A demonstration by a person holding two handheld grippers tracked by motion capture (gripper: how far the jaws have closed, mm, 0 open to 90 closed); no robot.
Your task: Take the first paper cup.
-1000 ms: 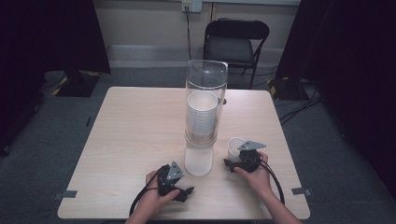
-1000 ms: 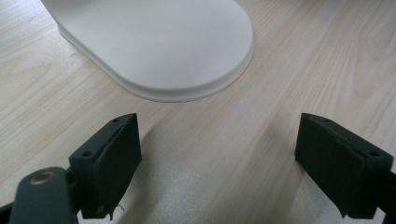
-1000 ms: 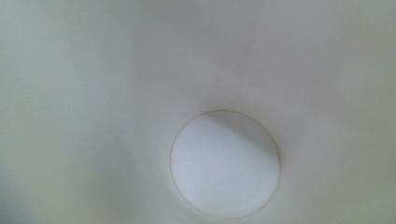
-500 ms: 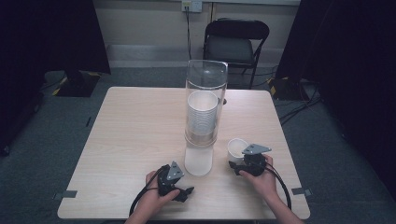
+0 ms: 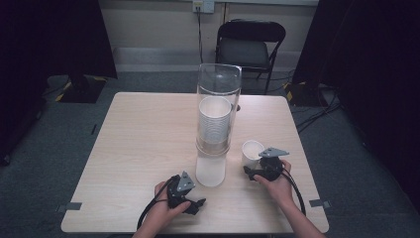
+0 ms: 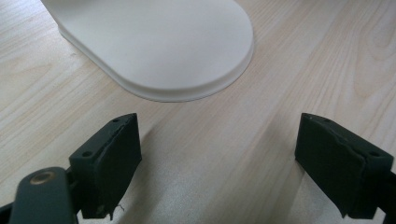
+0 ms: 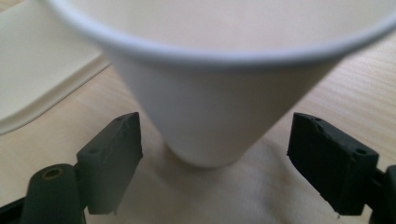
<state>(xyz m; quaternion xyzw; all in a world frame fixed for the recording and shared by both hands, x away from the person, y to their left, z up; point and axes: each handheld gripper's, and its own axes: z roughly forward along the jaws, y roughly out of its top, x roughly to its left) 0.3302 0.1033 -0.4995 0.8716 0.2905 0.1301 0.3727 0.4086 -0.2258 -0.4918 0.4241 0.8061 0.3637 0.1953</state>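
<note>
A white paper cup (image 5: 251,150) stands upright on the wooden table (image 5: 148,144), right of the cup dispenser (image 5: 218,114). The dispenser is a clear tube that holds a stack of white cups on a white base (image 5: 210,171). My right gripper (image 5: 253,169) sits just behind the cup on the person's side. In the right gripper view the cup (image 7: 210,112) stands between the wide-apart jaws, and neither pad touches it; the jaws have just been opening. My right gripper (image 7: 215,135) is open. My left gripper (image 5: 197,203) rests low at the table's front, open and empty (image 6: 219,135), and points at the white base (image 6: 159,46).
A black folding chair (image 5: 250,47) stands beyond the table's far edge. Dark curtains hang at both sides. Cables trail from both grippers toward the front edge. Bare wood lies left of the dispenser.
The right gripper has drawn back a little from the cup toward the person, and the cup stands free on the table. The left gripper has kept still.
</note>
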